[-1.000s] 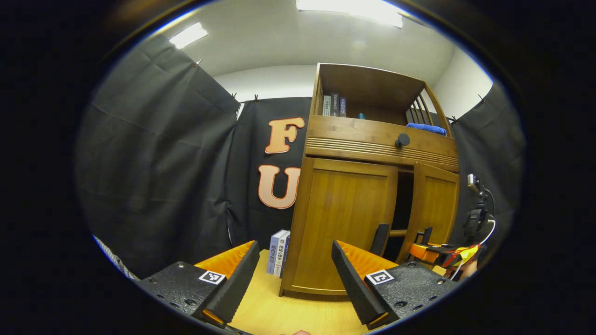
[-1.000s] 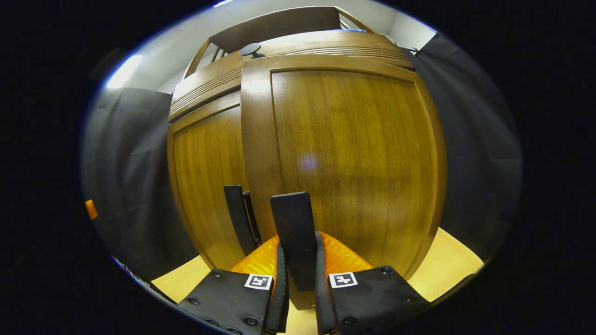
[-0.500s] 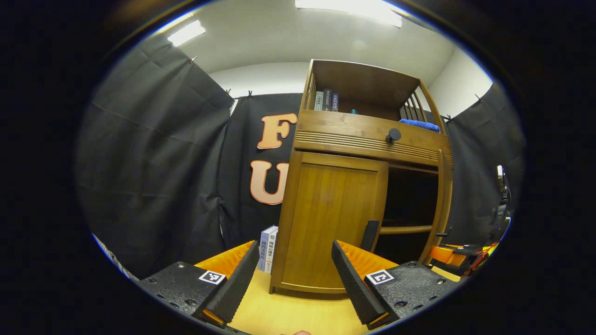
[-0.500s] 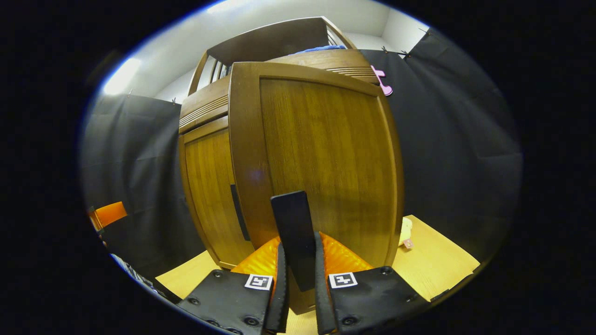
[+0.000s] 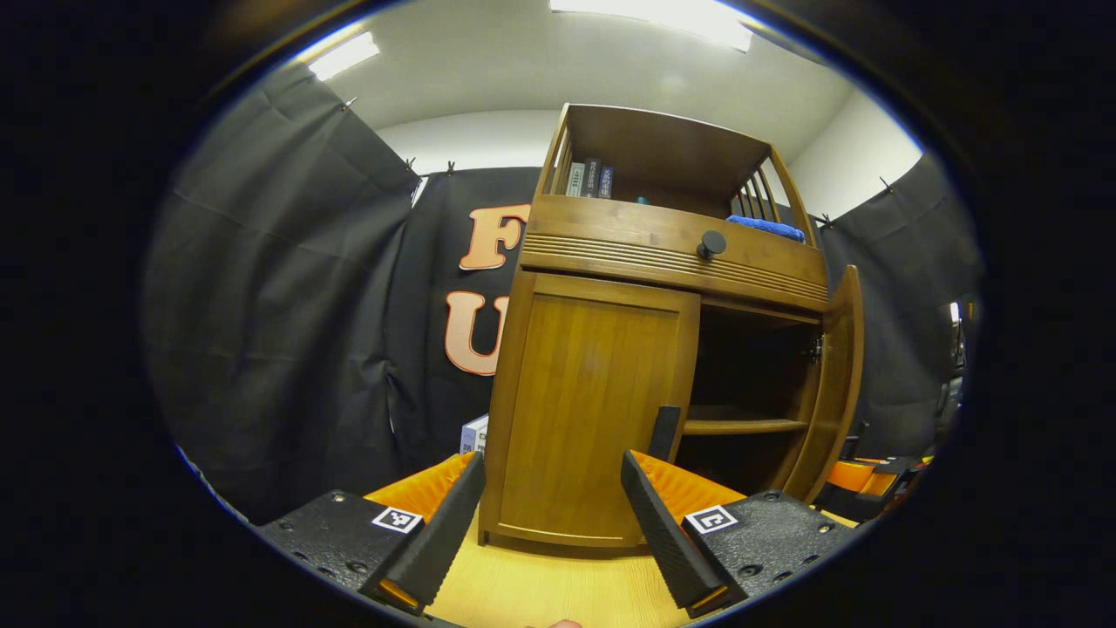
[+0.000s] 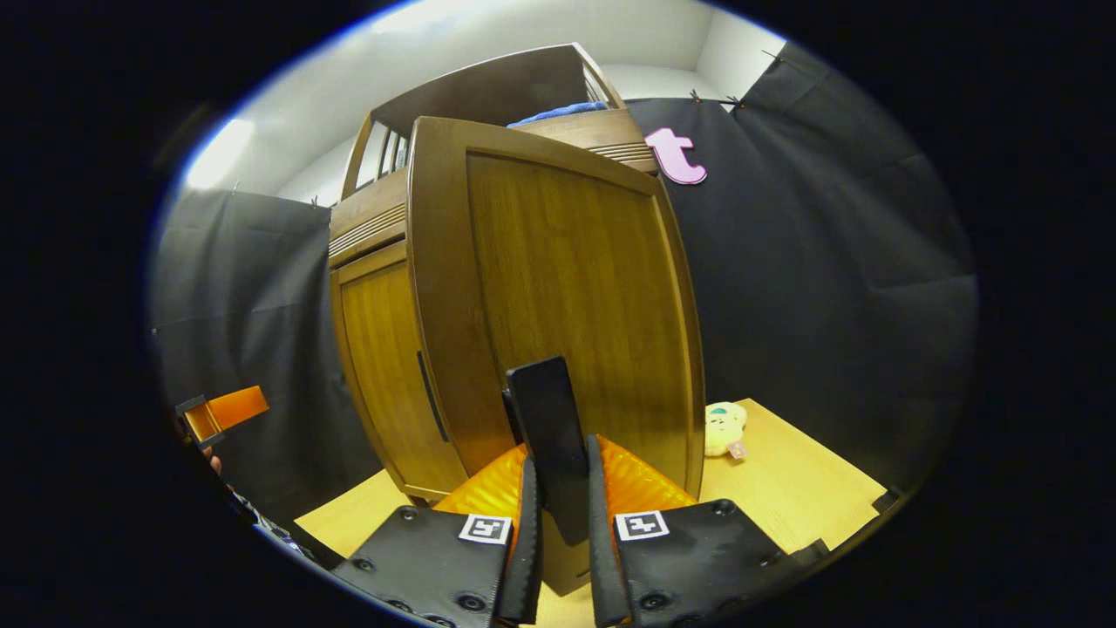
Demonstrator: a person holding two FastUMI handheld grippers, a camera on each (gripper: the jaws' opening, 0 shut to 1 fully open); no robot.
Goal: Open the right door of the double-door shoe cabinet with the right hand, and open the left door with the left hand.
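The right tool [image 6: 562,558] is clamping the upright black handle [image 6: 549,436] of the right door [image 6: 567,305], which is standing swung wide. The left tool [image 5: 554,532] is gaping empty before the closed left door [image 5: 593,410]. Books [image 5: 588,179] and a blue cloth [image 5: 767,228] are sitting in the cabinet's [image 5: 671,249] top shelf.

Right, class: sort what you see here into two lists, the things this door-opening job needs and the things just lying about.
Job:
right door, swung open
its handle, gripped by the right claw
left door, shut
its handle
left claw, open

Lying about:
plush toy
blue cloth
shelf books
drawer knob
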